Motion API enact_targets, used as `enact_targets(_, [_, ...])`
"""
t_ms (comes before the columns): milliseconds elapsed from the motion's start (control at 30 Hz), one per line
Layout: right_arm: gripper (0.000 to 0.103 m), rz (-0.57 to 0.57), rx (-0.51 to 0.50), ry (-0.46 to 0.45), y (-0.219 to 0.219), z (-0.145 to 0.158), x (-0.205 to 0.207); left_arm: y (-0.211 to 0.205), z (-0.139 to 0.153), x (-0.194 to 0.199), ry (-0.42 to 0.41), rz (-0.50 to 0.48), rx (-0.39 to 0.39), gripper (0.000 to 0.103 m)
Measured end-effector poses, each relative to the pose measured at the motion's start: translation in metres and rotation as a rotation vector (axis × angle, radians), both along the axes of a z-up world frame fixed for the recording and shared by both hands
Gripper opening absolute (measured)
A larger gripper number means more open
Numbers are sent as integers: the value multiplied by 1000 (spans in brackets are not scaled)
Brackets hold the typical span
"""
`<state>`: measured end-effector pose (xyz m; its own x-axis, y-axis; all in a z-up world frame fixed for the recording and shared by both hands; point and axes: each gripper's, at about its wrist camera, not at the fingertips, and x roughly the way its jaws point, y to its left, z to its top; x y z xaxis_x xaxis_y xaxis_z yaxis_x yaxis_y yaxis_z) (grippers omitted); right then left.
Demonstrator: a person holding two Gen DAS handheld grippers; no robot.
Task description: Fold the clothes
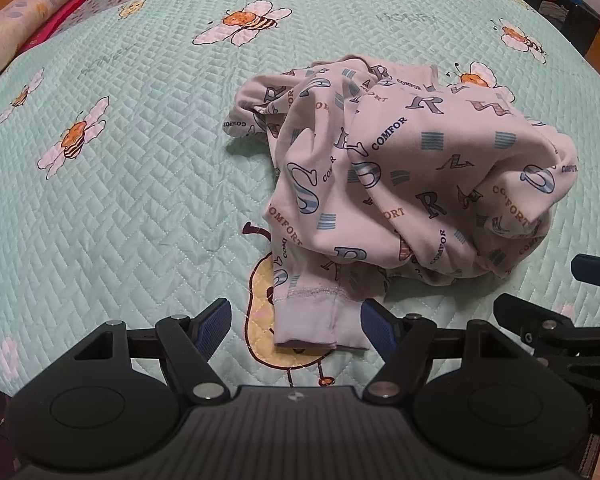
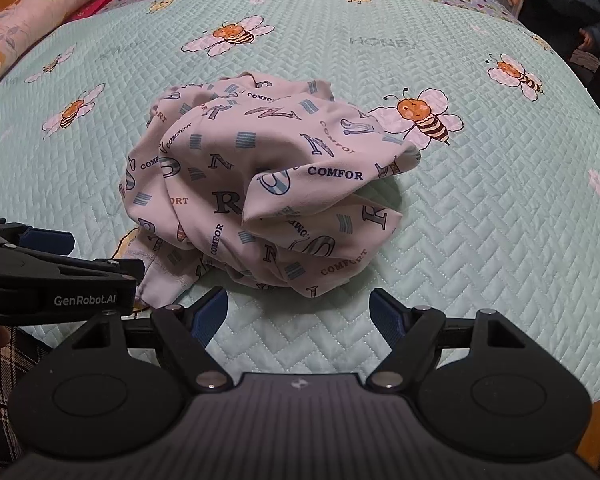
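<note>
Left wrist: mint bee-print quilt (image 1: 140,184) covers bed.

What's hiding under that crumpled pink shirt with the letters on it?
Under the crumpled pink letter-print garment lies the mint green quilted bedspread. A yellow cartoon figure peeks out beneath its cuff. The figure's other parts, and anything inside the heap, are covered.

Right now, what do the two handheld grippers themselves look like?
Both are matte black plastic. The left gripper and right gripper each have angular linkage arms with silver pivot pins, ribbed bodies, round side discs and textured blue finger pads. The left one's side reads GenRobot.AI in white.
</note>
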<state>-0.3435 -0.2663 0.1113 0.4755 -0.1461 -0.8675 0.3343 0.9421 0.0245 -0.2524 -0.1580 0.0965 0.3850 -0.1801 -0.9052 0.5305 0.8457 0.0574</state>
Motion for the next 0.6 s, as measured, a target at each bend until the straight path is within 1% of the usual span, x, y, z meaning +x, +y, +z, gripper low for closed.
enact_targets(367, [78,4,2,9,1,-2,3,-1,-2,1,-3,-3,-5,74])
enact_targets(467, [78,10,0,-18,0,0,1,0,2,-2,-38,-11,-32,74])
enact_targets(600, [78,13,-18,-78,-3,5,-4,1,8,-4,-113,-9,-22,74])
